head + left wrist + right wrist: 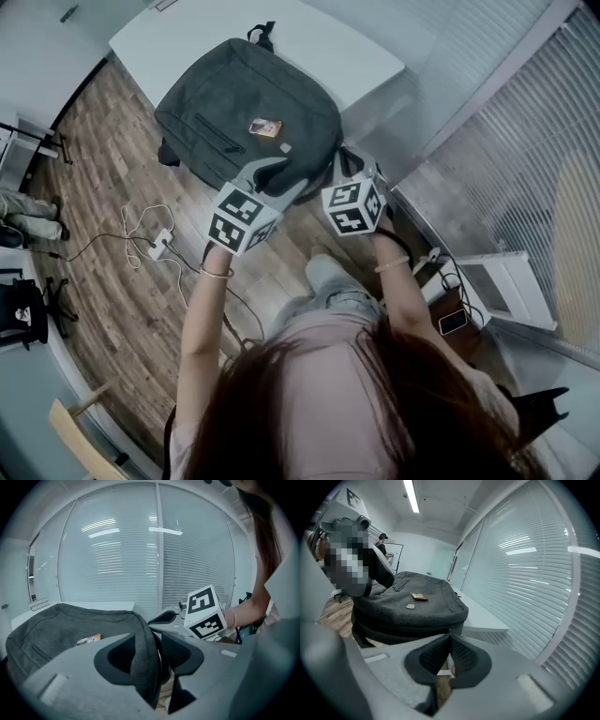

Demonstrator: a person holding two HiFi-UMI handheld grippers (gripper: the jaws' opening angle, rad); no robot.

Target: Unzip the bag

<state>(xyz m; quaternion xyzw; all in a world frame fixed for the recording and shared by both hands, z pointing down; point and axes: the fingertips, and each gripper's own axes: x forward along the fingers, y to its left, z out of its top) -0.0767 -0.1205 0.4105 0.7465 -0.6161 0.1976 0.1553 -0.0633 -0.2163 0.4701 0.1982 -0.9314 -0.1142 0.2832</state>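
Note:
A grey backpack point(234, 103) lies flat on a white table point(361, 56) with a small orange tag point(264, 127) on top. My left gripper point(267, 176) is at the bag's near edge. In the left gripper view its jaws stand wide open around a fold of the bag's rim point(143, 653), and a gap shows beside the right pad. My right gripper point(342, 167) is at the bag's near right corner. In the right gripper view its jaws point(449, 638) are shut on the small zipper pull point(449, 631) at the bag's point(408, 609) side seam.
The table's edge point(487, 618) runs along a glass wall with blinds point(506, 141). A power strip with cables point(157, 244) lies on the wood floor at the left. A dark chair point(23, 309) stands at the far left. A phone point(453, 322) rests on a low stand at the right.

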